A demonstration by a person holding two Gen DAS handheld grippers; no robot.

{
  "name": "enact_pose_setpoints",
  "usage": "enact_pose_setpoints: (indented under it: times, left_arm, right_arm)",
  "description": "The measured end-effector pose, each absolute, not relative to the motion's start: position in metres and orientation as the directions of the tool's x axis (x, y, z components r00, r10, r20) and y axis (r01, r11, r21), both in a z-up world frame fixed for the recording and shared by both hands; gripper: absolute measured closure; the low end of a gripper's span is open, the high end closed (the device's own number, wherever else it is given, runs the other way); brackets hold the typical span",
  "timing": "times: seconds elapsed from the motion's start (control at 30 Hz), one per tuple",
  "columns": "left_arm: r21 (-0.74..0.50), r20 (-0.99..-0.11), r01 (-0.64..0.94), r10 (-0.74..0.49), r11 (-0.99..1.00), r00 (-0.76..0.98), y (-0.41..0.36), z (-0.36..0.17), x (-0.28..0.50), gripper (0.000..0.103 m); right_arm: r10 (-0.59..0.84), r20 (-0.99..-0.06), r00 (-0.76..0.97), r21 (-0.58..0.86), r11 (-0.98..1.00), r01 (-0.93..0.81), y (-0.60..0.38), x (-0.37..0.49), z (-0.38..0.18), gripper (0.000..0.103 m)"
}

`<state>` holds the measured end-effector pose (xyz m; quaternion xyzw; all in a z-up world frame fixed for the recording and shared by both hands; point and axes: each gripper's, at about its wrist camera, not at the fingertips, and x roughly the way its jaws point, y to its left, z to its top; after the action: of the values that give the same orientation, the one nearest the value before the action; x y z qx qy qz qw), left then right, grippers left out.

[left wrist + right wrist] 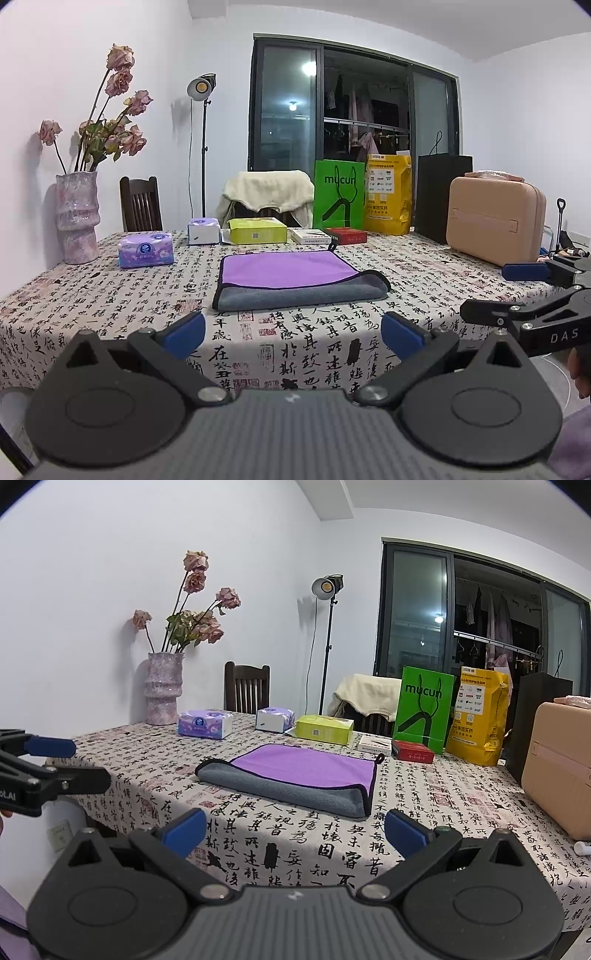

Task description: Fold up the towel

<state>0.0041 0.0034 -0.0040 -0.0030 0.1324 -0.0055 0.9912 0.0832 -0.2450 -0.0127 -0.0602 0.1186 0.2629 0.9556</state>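
Observation:
A towel (295, 278), purple on one side and grey on the other with a black hem, lies folded flat on the calligraphy-print tablecloth (110, 306); its near grey edge is rolled over the purple. It also shows in the right wrist view (295, 775). My left gripper (293, 332) is open and empty, held near the table's front edge, short of the towel. My right gripper (295, 830) is open and empty, also short of the towel. The right gripper shows at the right of the left view (495, 291); the left one at the left of the right view (77, 764).
Behind the towel stand tissue packs (146, 249), a green box (257, 230), a red box (347, 235), a green bag (338, 195) and a yellow bag (389, 194). A vase of dried roses (77, 218) is far left. A pink case (495, 221) is at right.

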Motion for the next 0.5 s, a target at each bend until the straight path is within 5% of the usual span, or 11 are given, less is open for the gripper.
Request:
enact_pose_setpoints:
  times: [0.5]
  left_arm:
    - [-0.005, -0.262, 0.013, -0.014, 1.000, 0.965, 0.0042, -0.0029, 0.0045, 0.000]
  right_arm:
    - [0.488, -0.262, 0.833, -0.054, 0.854, -0.517, -0.2423, 0.0821, -0.0123, 0.000]
